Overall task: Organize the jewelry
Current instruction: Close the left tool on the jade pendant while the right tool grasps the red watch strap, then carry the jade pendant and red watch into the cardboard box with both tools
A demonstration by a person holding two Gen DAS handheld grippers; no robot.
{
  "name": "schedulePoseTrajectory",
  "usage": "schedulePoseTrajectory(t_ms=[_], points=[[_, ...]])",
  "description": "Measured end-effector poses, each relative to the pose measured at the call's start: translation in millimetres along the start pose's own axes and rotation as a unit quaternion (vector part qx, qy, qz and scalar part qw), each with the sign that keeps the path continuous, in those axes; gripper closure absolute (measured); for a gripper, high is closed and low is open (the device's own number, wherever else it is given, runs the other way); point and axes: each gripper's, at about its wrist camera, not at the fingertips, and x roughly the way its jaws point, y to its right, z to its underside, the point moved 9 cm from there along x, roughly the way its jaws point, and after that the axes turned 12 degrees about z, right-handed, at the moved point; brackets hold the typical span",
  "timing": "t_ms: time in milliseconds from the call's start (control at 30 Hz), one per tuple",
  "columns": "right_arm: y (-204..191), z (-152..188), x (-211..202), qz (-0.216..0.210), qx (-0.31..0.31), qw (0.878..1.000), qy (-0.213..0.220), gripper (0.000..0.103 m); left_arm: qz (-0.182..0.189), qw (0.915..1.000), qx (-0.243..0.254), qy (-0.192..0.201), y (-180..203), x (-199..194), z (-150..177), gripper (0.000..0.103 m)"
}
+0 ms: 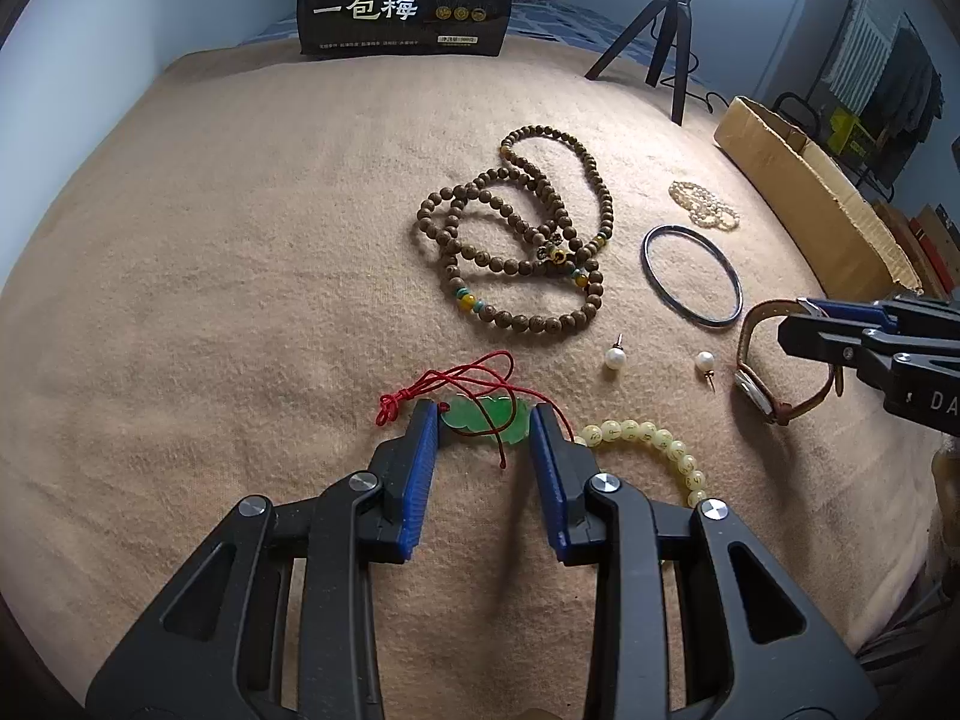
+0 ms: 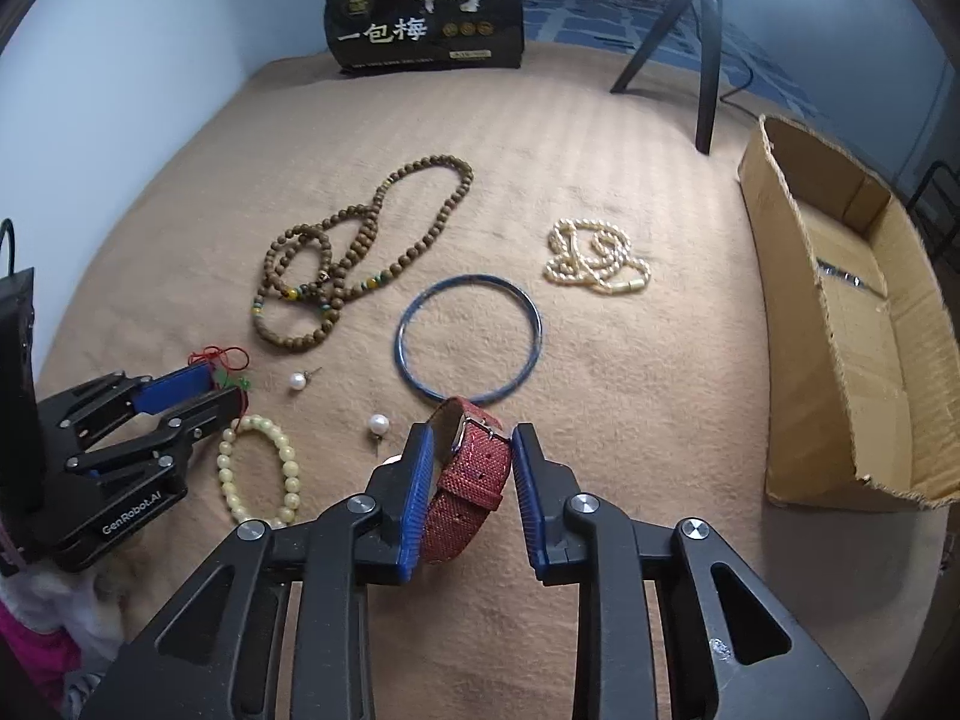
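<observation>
Tilting steeply down, left hand-held gripper (image 1: 483, 423) clasps jade pendant (image 1: 486, 415), right hand-held gripper (image 2: 469, 444) clasps watch (image 2: 465, 474).

Before me, a tan blanket (image 2: 600, 420) carries bead strands (image 2: 360, 252), a bangle (image 2: 531, 354), pearl earrings (image 2: 297, 382), and a cardboard box (image 2: 798, 360).

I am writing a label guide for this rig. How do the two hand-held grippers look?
Both, left hand-held gripper and right hand-held gripper, have black plastic link frames, silver rivets and ribbed blue pads. White "GenRobot.AI" lettering marks the left one's side.
</observation>
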Motion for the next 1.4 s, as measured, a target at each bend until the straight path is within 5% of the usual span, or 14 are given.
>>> schedulePoseTrajectory(t_ms=[133,700,1400], points=[[6.5,2.1,0.9,0.0,0.01,1.0,0.001,0.087,-0.003,1.0,0.006,0.002,1.1,-0.6,-0.2,0.072],[36.4,-6.6,-40.5,0.006,0.029,0.998,0.057,0.087,0.032,0.9981,0.009,0.052,29.4,-44.0,-31.0,0.072],[170.3,-22.4,-108.8,0.07,0.109,0.983,0.129,0.087,0.137,0.9821,0.102,0.079,174.1,-55.7,-109.0,0.072]])
